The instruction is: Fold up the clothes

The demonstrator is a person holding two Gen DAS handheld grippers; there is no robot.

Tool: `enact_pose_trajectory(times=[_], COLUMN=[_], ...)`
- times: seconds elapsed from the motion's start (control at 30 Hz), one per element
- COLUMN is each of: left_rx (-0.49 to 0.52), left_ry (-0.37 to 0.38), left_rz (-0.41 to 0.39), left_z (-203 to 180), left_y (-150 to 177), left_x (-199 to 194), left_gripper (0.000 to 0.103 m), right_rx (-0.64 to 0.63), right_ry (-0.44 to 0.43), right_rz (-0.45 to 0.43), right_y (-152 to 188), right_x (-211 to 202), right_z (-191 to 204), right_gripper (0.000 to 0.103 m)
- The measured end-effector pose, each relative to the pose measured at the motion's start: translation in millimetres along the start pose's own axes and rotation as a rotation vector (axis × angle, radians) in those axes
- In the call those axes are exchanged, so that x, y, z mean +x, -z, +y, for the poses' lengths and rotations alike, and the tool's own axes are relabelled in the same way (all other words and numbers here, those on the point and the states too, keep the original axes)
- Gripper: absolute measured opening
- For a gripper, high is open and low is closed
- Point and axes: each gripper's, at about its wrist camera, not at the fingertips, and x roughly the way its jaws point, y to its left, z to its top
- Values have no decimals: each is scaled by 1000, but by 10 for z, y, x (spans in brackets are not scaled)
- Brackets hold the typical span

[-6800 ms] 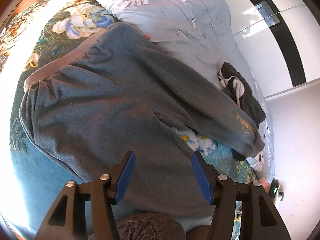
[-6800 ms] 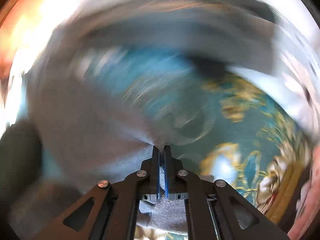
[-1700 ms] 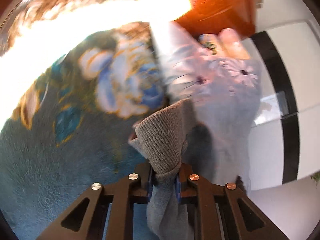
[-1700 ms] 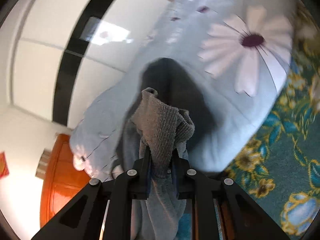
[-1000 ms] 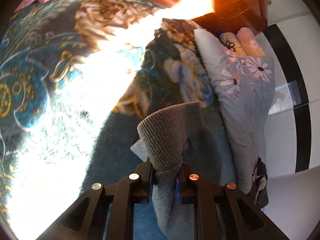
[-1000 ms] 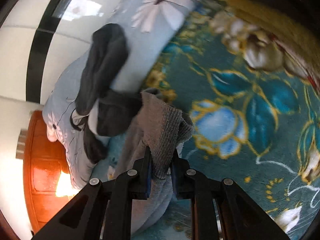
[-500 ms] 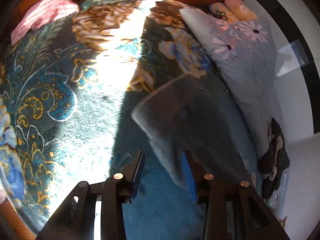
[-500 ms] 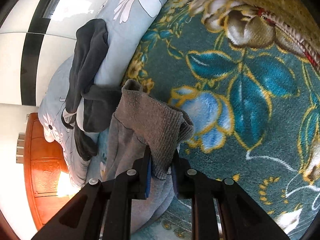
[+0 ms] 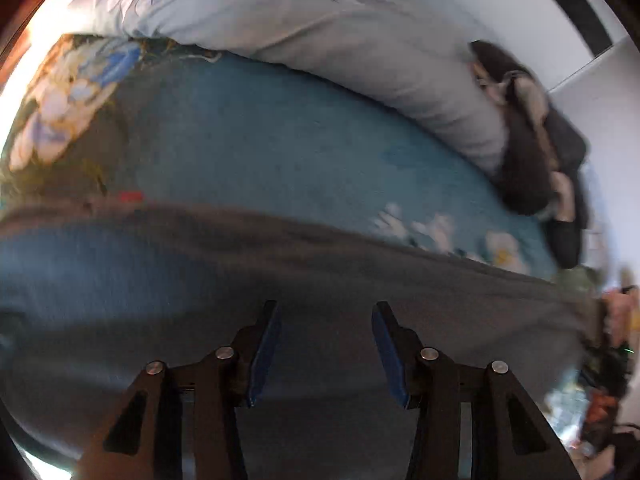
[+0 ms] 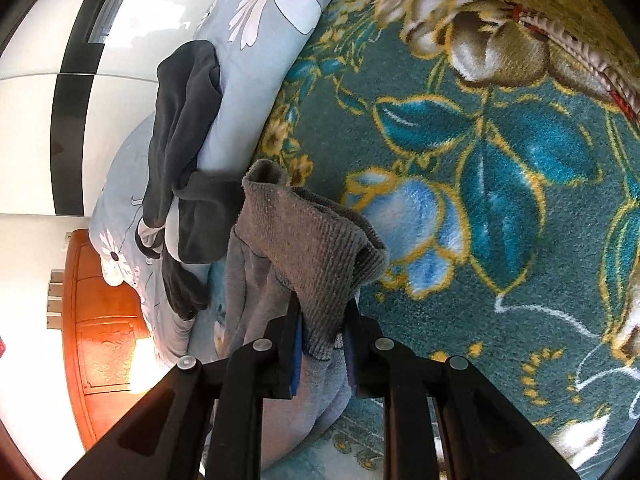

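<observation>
The grey garment lies spread across the teal floral blanket, filling the lower part of the left wrist view as a wide, slightly blurred band of cloth. Its far edge runs from the left side of that view to the right, with bare blanket beyond it. In the right wrist view one ribbed end of the same grey garment bunches up between the fingers of the right gripper, which are pressed in on the fabric and pinch it; the rest of the cloth hangs down below and to the left of the jaws.

The left gripper hovers over the flat cloth with its blue-padded fingers spread apart and nothing between them; whether the tips touch the fabric I cannot tell.

Beyond the garment, along the far side of the blanket, lies a pale blue quilt printed with white daisies. A dark grey piece of clothing is draped over the quilt's end, near the pinched ribbed end. An orange-brown wooden headboard stands at the quilt's other end, against a white wall with a black stripe.
</observation>
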Motion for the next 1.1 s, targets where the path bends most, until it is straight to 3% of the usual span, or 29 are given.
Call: enact_pose_trajectory(times=[0.1, 0.17, 0.3, 0.37, 0.5, 0.7, 0.77, 0.93, 1.1], left_rx=[6, -45, -140, -137, 33, 293, 340, 342, 213], left_ry=[-90, -86, -64, -66, 106, 148, 122, 54, 43], left_rz=[-37, -51, -81, -105, 9, 136, 171, 187, 159], left_z=[68, 176, 293, 244, -136, -850, -1041, -1075, -936], left_y=[-162, -245, -343, -332, -186, 95, 118, 31, -151], left_x=[59, 72, 28, -69, -128, 18, 156, 402, 459], left_gripper=[50, 45, 44, 43, 45, 45, 45, 45, 45], right_rx=[-6, -6, 1, 2, 8, 25, 25, 26, 21], right_ry=[0, 3, 3, 3, -10, -30, -33, -41, -39], right_rz=[8, 12, 16, 19, 21, 21, 21, 22, 16], right_y=[-27, -42, -64, -77, -99, -104, -102, -95, -77], right_x=[19, 41, 68, 70, 77, 71, 62, 48, 31], right_z=[9, 8, -2, -9, -26, -62, -62, -61, -25], right_gripper=[18, 18, 18, 18, 19, 20, 20, 20, 20])
